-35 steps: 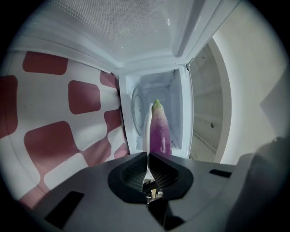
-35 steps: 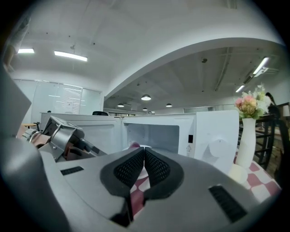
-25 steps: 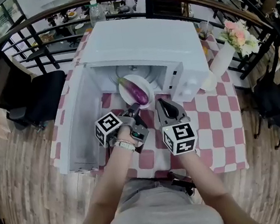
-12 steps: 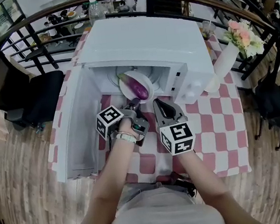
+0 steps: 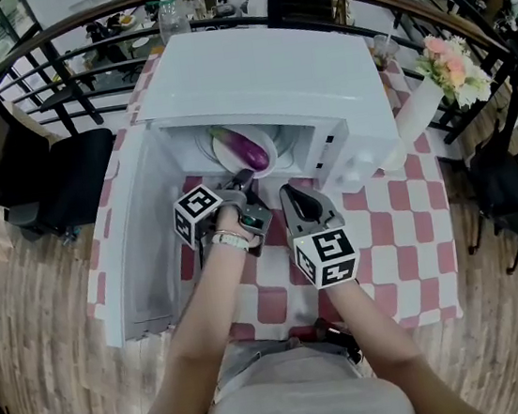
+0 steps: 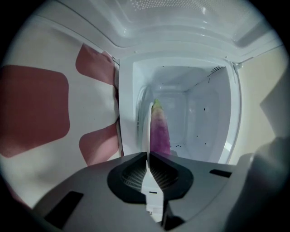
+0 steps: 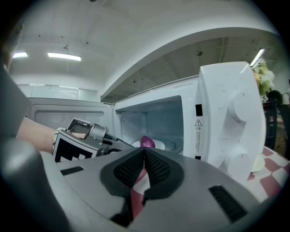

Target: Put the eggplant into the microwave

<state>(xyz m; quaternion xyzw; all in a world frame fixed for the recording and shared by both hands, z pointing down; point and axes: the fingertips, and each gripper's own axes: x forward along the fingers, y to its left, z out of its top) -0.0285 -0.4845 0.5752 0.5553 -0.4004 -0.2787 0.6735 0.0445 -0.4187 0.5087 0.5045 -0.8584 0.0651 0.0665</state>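
Red-and-white checked table [image 5: 403,220], white microwave [image 5: 261,78] on it, flower vase [image 5: 414,113], perhaps a glass [image 5: 380,49]

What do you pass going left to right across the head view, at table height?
From the left: black chair → microwave door → left gripper, shut on the plate → right gripper → flowers.

Left forearm [image 5: 205,303] and right forearm [image 5: 364,320] reach forward side by side. The grey left gripper [image 5: 244,194], turned on its side, pinches a thin white plate [image 6: 147,131] by its rim. The grey right gripper [image 5: 292,194] hovers just beside it, jaws together, empty.
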